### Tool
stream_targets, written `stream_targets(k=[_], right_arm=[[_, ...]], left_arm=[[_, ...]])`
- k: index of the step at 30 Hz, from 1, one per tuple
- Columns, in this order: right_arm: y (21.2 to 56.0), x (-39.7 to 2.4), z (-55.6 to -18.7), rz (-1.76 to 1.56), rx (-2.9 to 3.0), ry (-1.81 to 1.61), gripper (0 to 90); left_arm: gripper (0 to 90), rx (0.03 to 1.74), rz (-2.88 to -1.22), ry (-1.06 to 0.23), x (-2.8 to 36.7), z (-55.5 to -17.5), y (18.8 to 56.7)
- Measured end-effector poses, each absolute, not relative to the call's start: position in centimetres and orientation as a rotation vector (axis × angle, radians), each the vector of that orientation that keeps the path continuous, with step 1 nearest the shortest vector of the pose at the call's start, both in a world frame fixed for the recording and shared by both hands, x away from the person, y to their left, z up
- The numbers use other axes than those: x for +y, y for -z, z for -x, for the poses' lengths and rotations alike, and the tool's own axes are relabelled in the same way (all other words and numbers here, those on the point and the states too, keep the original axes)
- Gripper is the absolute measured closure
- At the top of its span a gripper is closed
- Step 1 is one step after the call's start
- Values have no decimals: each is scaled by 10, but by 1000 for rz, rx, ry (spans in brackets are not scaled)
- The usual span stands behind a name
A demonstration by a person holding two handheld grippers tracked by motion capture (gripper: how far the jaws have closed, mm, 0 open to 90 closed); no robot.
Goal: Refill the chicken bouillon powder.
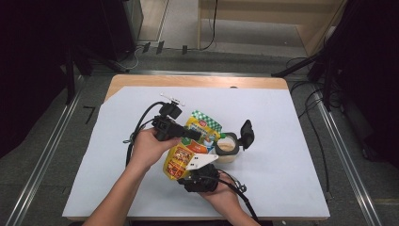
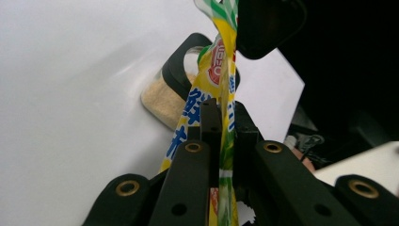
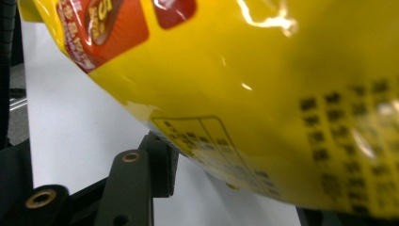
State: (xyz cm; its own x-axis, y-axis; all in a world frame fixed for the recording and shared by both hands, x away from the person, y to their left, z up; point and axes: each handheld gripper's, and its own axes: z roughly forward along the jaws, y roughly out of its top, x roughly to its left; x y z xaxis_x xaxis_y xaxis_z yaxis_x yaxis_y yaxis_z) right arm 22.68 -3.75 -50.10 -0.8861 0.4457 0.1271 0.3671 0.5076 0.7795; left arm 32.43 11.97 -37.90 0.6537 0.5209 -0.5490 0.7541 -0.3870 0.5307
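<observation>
A small clear jar (image 1: pixel 227 149) stood on the white sheet (image 1: pixel 282 141) that covered the worktop, its black flip lid (image 1: pixel 246 133) hinged up and open. It held a pale beige, grainy powder, seen from above through the mouth and through the glassy wall in the left gripper view.

Just left of the jar, a glossy yellow pouch (image 1: pixel 181 157) was held above the sheet, tilted, with its green-and-white checked top edge (image 1: pixel 207 120) uppermost and near the jar. The film was smooth and shiny, printed with red panels, blue characters and a small black-lined table of text.

The left claw (image 1: pixel 193 135) was closed on the pouch, the flat film pinched edge-on between its black jaws in the left gripper view.

The right claw (image 1: pixel 200 170) was under the pouch's lower end, its jaws parted; one pad (image 3: pixel 162 165) sat close beneath the yellow film, and I could not tell whether it touched.
</observation>
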Motion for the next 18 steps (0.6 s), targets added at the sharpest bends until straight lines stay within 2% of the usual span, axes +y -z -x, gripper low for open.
stream_targets(k=[8, 18], right_arm=[[500, -43, -230, -769, 2620, -1359, 507], [498, -51, -236, -839, 2577, -1441, 504]], left_arm=[[882, 1019, -1973, 429, 146, -328, 375], [882, 1038, -1900, 405, 168, -328, 365]])
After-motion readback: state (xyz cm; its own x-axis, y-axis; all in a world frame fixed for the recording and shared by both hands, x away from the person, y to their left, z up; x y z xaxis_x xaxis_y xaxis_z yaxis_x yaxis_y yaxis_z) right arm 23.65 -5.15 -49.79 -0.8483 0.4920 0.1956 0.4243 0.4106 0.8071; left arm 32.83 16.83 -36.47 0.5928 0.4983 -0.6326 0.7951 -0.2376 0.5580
